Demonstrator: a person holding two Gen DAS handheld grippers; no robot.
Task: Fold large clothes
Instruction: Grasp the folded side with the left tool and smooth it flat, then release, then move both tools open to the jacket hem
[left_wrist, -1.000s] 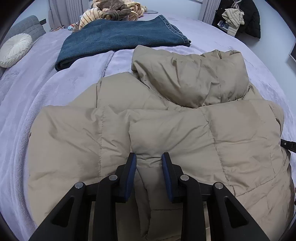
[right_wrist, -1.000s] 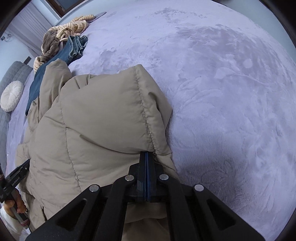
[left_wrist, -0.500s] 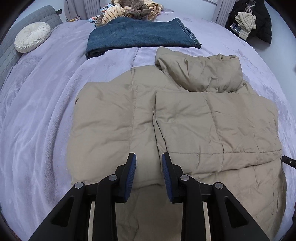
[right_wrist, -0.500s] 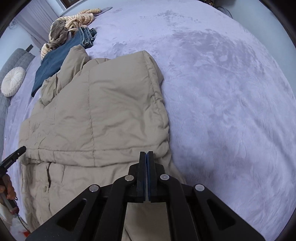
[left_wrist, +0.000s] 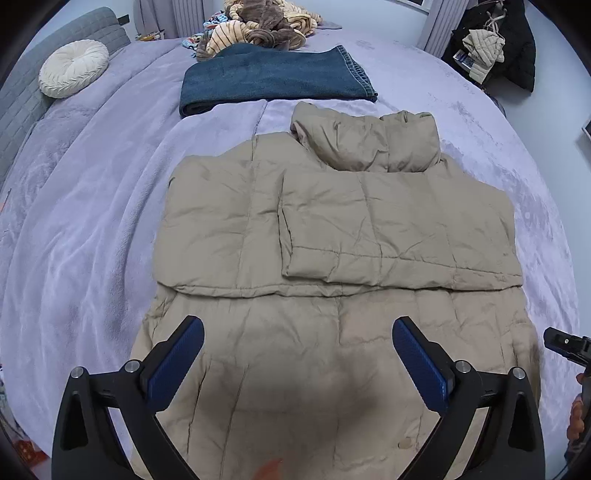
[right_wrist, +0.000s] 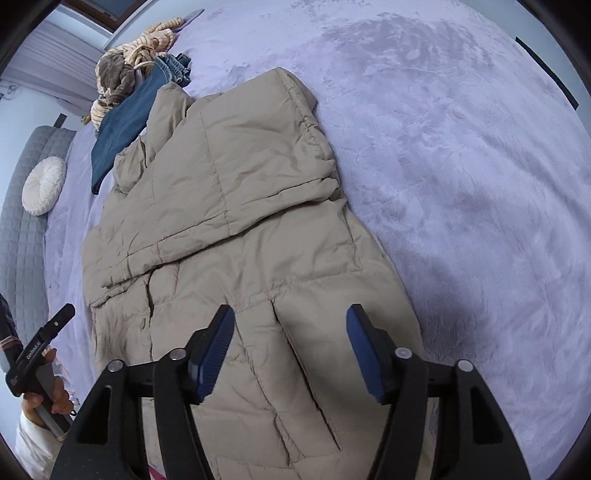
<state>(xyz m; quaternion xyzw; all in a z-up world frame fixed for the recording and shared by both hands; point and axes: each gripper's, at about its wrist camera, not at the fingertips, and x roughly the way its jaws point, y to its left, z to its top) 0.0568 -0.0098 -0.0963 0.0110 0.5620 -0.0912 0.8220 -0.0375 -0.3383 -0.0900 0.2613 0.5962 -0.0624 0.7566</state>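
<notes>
A wide bed (left_wrist: 92, 236) fills most of the room, covered in a soft lavender plush blanket that shows brush marks and darker rubbed patches on its far right side. Spread across the middle lies the tan puffer jacket (left_wrist: 332, 229), face down or folded in on itself, both sleeves laid across the body and the hood (left_wrist: 369, 144) lying flat toward the head of the bed. The hem end is nearest the person.

Past the hood sits a folded pair of blue jeans (left_wrist: 273, 77), and behind that a jumbled heap of striped and brown clothes (left_wrist: 258, 26). A round cream cushion (left_wrist: 74, 68) leans against the grey quilted headboard (left_wrist: 22, 99) at the left. Pale curtains hang along the back wall, and dark coats (left_wrist: 495, 44) hang in the right corner.

The left claw (left_wrist: 297, 354) hangs over the lower part of the jacket, its blue pads having just spread wide, nothing between them. The right claw (right_wrist: 291, 339) has likewise just been opening and grips nothing; the jacket's lower edge lies beneath it. A hand (right_wrist: 44, 398) holding the left tool shows at the edge of the right wrist view.
</notes>
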